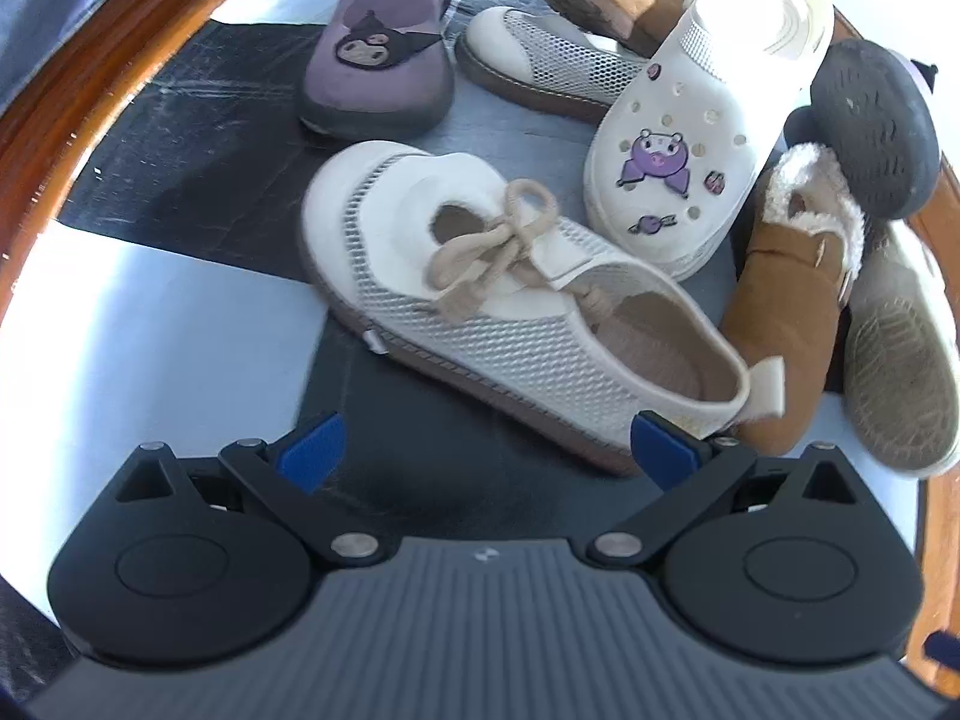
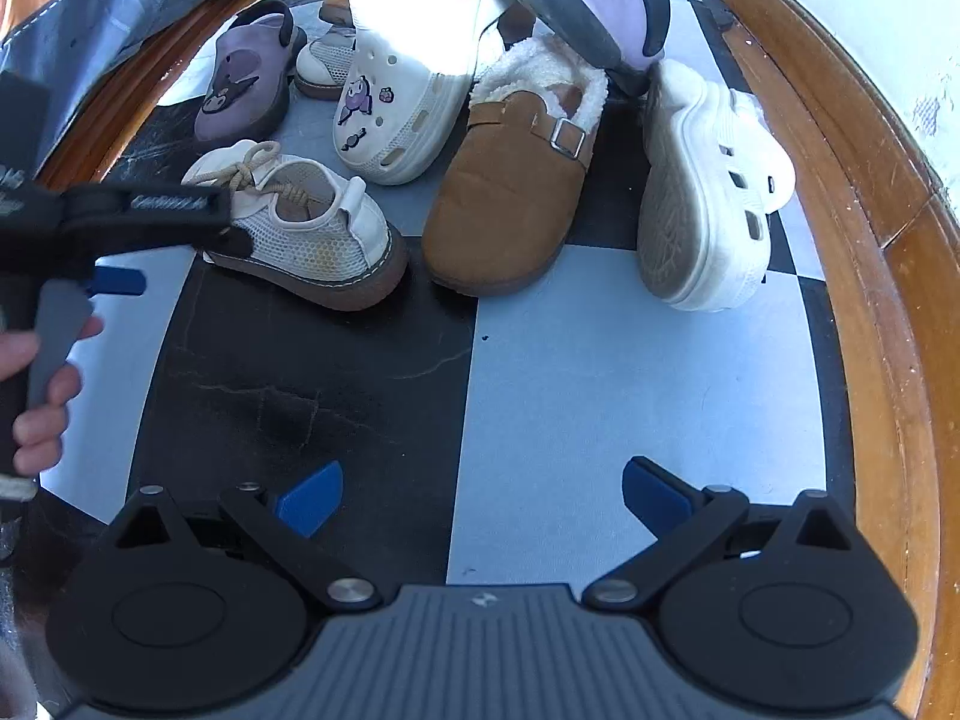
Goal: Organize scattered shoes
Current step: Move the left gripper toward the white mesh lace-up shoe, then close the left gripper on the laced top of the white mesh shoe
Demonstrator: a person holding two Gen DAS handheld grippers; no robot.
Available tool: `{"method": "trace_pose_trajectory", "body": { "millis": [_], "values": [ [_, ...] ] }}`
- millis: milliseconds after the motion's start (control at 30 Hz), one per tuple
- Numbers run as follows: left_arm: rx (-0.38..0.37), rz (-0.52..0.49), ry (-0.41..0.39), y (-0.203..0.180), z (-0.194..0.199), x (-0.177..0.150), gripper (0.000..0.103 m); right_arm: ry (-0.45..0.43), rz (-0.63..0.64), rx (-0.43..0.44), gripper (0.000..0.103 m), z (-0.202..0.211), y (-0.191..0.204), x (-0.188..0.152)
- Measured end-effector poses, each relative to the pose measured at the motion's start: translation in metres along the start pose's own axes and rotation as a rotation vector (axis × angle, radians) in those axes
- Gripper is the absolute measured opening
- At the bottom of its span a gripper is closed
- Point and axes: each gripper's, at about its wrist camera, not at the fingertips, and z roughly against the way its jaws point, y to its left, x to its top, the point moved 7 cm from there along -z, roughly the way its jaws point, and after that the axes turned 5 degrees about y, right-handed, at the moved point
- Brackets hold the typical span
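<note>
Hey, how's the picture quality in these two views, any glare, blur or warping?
Left wrist view: the near white mesh lace-up shoe looks slightly motion-blurred, and the white floor tile glares. Right wrist view: the white charm-studded clog is blown out at its heel, and the wooden floor border curves from fisheye warping.

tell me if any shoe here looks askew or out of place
Yes. The white perforated clog lies tipped on its side, sole showing, and a purple slipper with a dark sole sits upside down atop the fleece-lined brown suede clog.
</note>
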Motion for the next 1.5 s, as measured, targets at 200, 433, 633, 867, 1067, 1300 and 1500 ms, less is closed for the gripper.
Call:
{"method": "trace_pose_trajectory", "body": {
  "millis": [200, 433, 633, 867, 1067, 1300, 1500],
  "values": [
    [0.08, -0.033, 0.009, -0.003, -0.021, 0.008, 0.103, -0.033, 0.021, -0.033, 0.1, 0.002, 0.003, 0.013],
    [0.076, -0.042, -0.002, -0.001, -0.031, 0.016, 0.103, -0.13, 0.047, -0.054, 0.101, 0.016, 0.007, 0.025],
    [0.06, 0.04, -0.082, 0.02, -0.03, 0.009, 0.06, -0.122, 0.082, -0.05, 0.101, 0.015, 0.015, 0.022],
    [0.057, 0.053, -0.083, 0.027, -0.03, 0.005, 0.0, -0.102, 0.08, -0.055, 0.101, 0.01, 0.02, 0.014],
    [-0.048, 0.103, -0.055, 0.036, -0.041, -0.005, 0.004, -0.162, 0.096, -0.114, 0.101, 0.022, 0.021, 0.021],
    [-0.149, 0.045, -0.169, 0.011, -0.017, 0.0, 0.067, -0.221, 0.12, -0.224, 0.102, 0.036, 0.016, 0.028],
    [-0.031, 0.054, -0.144, 0.004, -0.043, 0.016, 0.103, -0.212, 0.11, -0.195, 0.102, 0.035, 0.016, 0.03]
  ]
}}
